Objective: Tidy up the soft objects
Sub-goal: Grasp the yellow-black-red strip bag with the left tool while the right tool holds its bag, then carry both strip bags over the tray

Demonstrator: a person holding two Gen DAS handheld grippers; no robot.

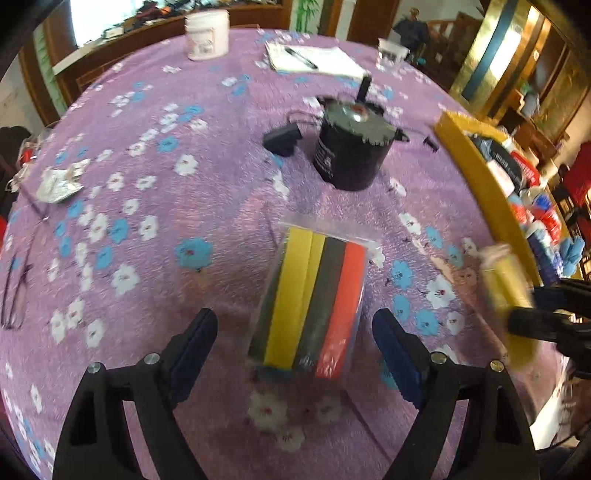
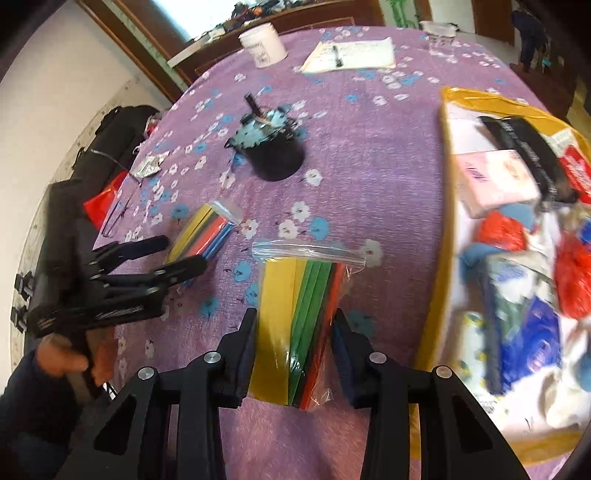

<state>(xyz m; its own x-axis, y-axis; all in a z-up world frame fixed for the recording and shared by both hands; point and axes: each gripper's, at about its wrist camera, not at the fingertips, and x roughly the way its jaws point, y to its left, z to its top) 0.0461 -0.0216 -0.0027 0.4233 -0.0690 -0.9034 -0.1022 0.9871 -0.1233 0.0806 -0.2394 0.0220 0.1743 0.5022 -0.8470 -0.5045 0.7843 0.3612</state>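
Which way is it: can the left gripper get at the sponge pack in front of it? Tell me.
Probably yes. The left gripper is open, its fingers either side of the sponge pack on the purple tablecloth, with nothing between them. The black pot stands well beyond.

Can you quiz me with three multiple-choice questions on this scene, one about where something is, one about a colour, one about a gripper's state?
1. Where does the white jar stand?
A. far side of the table
B. inside the yellow bin
C. on the black can

2. What colour is the tablecloth?
A. green
B. purple with flowers
C. plain white

3. What is the right gripper doing?
A. hanging open with nothing in it
B. shut on a bag of sponges
C. holding the pen

Answers: 1 A, the jar sits at the far edge by the notepad. 2 B, purple cloth with blue and white flowers. 3 B, its fingers press both sides of the bag of sponges.
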